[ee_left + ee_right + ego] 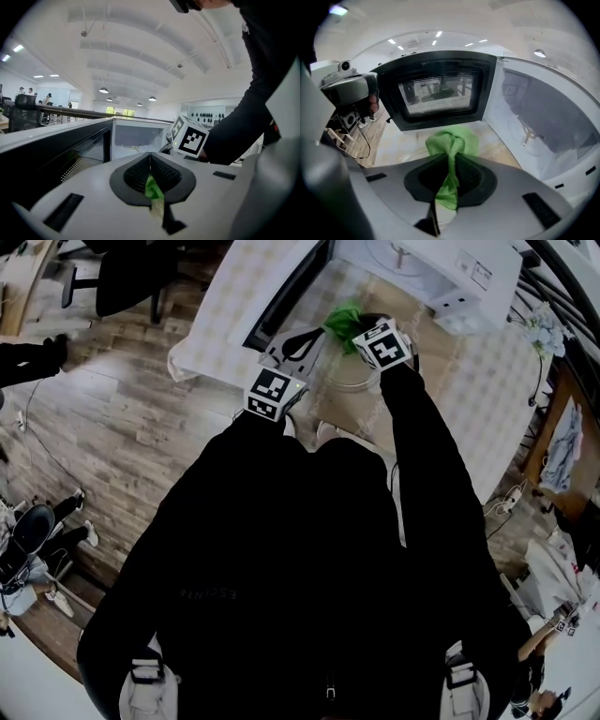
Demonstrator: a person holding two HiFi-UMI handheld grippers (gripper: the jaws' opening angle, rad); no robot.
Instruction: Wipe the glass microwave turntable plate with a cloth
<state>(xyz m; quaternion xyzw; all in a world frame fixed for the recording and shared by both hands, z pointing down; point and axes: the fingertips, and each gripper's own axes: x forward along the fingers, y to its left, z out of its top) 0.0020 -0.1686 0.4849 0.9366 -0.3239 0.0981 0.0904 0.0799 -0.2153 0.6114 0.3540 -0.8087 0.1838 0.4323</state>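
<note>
My right gripper (451,174) is shut on a green cloth (452,143), which bunches out ahead of the jaws over the tabletop. In the head view the cloth (345,321) sits at the far rim of the clear glass turntable plate (349,381), just in front of the open microwave (441,268). My left gripper (151,180) is closed on a thin translucent edge (157,207), seemingly the plate's rim, with green showing through it. The right gripper's marker cube (190,137) shows just beyond. The plate's outline is faint in every view.
The microwave door (436,91) stands open straight ahead of the right gripper, and the empty cavity (543,122) with its roller hub is to its right. The table (487,399) carries a pale checked cover. Wooden floor and an office chair (127,277) are to the left.
</note>
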